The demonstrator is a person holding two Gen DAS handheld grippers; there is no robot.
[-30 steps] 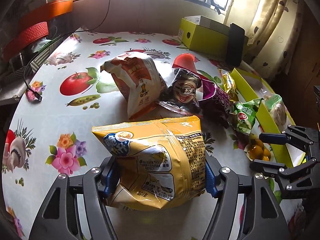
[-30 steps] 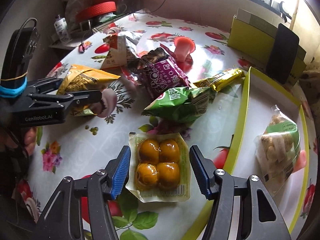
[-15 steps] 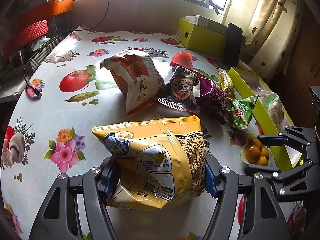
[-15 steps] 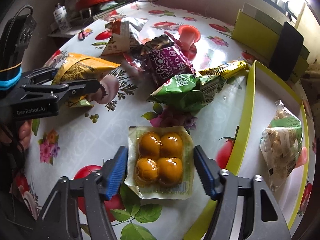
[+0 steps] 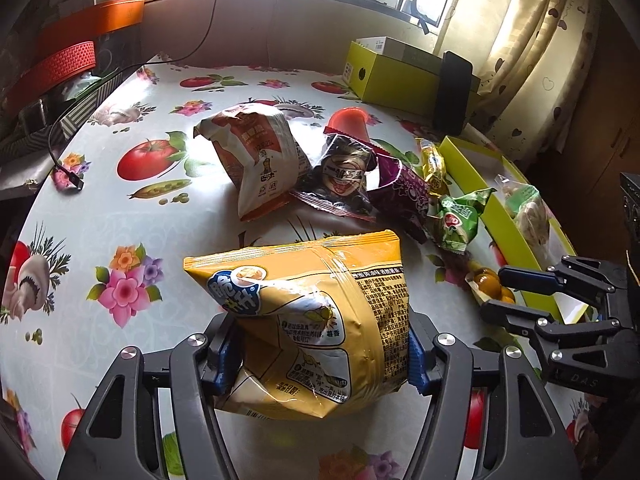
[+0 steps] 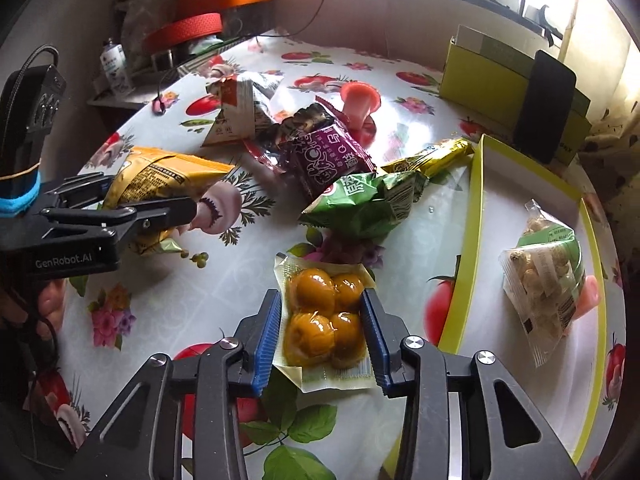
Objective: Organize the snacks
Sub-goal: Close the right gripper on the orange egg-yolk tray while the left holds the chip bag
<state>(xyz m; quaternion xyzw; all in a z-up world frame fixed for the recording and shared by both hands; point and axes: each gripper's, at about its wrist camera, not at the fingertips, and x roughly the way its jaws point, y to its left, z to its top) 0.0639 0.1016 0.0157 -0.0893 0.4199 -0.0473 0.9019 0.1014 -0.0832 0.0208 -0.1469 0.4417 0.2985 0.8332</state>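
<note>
Both claws tilt steeply down toward the floral surface (image 5: 120, 208). The left claw (image 5: 320, 356), at the bottom of its own view, has its blue pads pressed into the two sides of a yellow bag (image 5: 312, 320), which bulges between them, and the jaws are closing further. The right claw (image 6: 322, 338), low in the centre of its view, is closing on a clear pack of four chestnuts (image 6: 326, 316); the pads sit at the pack's edges, touching it on both sides, and the pack lies flat on the surface. At the left edge of that view, fingers (image 6: 48, 300) of the person's hand curl under the other tool's handle. A shallow yellow-green tray (image 6: 472, 216) runs along the right side, holding one clear packet with a green label (image 6: 544, 268). A heap of other snack bags lies mid-frame beyond the chestnuts, a green bag (image 6: 360, 200) nearest them. A yellow-green box (image 6: 492, 76) stands at the upper right, a black phone (image 6: 544, 104) leaning against it.
</note>
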